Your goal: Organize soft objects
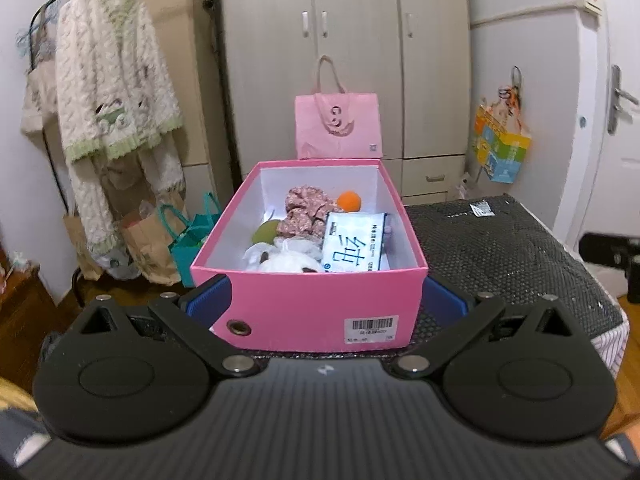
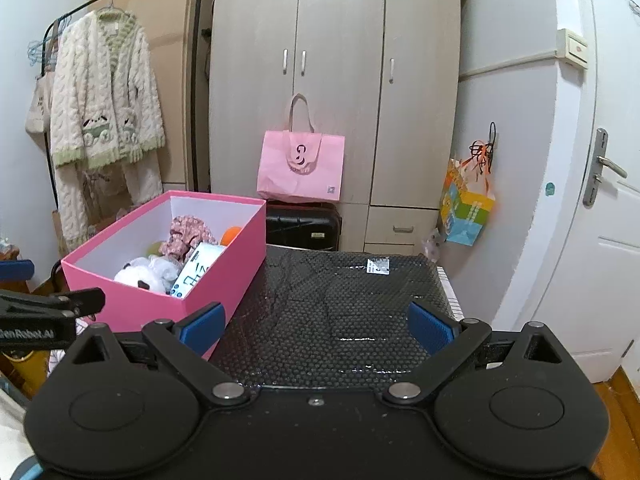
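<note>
Left gripper (image 1: 326, 304) is sitting with its blue ribbed fingers (image 1: 210, 300) spread wide, one on each side of the near end of the box (image 1: 320, 304); whether the pads are pressing the card, I cannot tell. Right gripper (image 2: 316, 326) is hovering with fingers (image 2: 430, 326) spread too, nothing between them but the black dimpled surface (image 2: 340, 300).

The box is smooth pink cardboard, rectangular, white inside, with a metal eyelet (image 1: 240, 326) and a barcode label (image 1: 373, 330) on its near wall. Inside it are lying the soft things: a fluffy white plush (image 1: 288, 260), a crumpled floral cloth (image 1: 306, 212), a fuzzy orange ball (image 1: 349, 201), a green ball (image 1: 265, 232) and a glossy tissue pack (image 1: 354, 246).

The right view is showing the box from the side, at the surface's left edge, plus a black suitcase (image 2: 304, 226) under the pink bag (image 2: 302, 166); the left view is hiding that case.
</note>
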